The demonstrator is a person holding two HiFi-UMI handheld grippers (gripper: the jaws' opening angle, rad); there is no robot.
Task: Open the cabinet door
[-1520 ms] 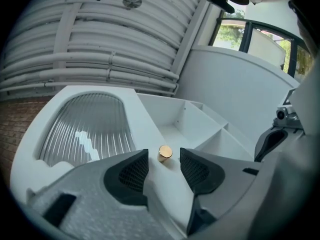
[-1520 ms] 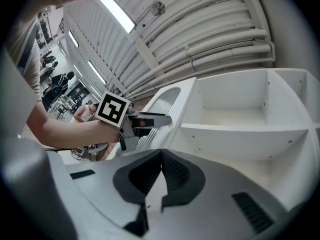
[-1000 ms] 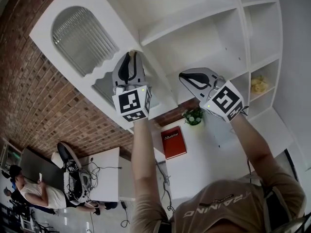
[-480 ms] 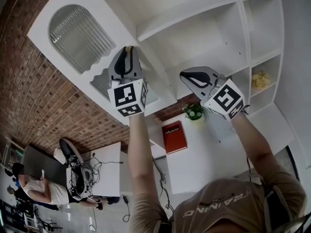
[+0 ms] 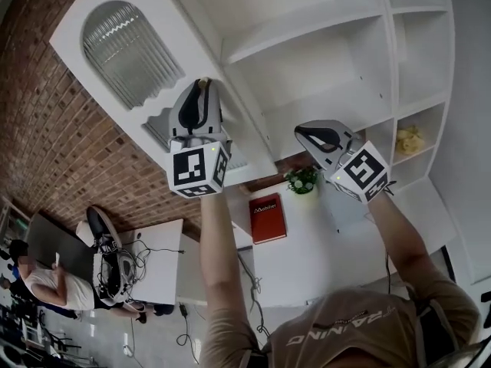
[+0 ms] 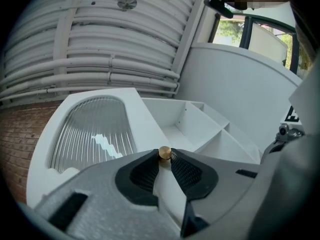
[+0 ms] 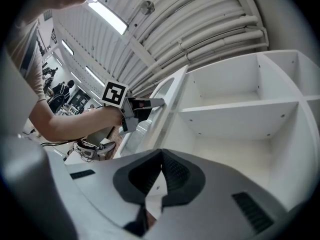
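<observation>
The white cabinet door (image 5: 184,41) with its arched ribbed glass pane (image 5: 126,52) stands swung out to the left of the open shelves (image 5: 322,60). A small brass knob (image 5: 202,82) sits at the door's edge. My left gripper (image 5: 202,84) is shut on this knob. The left gripper view shows the knob (image 6: 164,153) pinched between the two black pads of the left gripper (image 6: 164,157). My right gripper (image 5: 301,132) hangs in front of the shelves, jaws shut and empty. In the right gripper view the right gripper (image 7: 161,154) points at the shelves (image 7: 235,109), with the left gripper (image 7: 159,102) on the door.
Below stand a white table (image 5: 322,244) with a red book (image 5: 268,218) and a potted plant (image 5: 303,180). A yellow object (image 5: 407,136) lies in a right cubby. A brick wall (image 5: 54,144) is behind the door. A person (image 5: 46,282) sits by a cable-strewn desk (image 5: 149,267).
The left gripper keeps its hold on the knob in about the same place. The right gripper has sunk a little, toward the lower right of the head view.
</observation>
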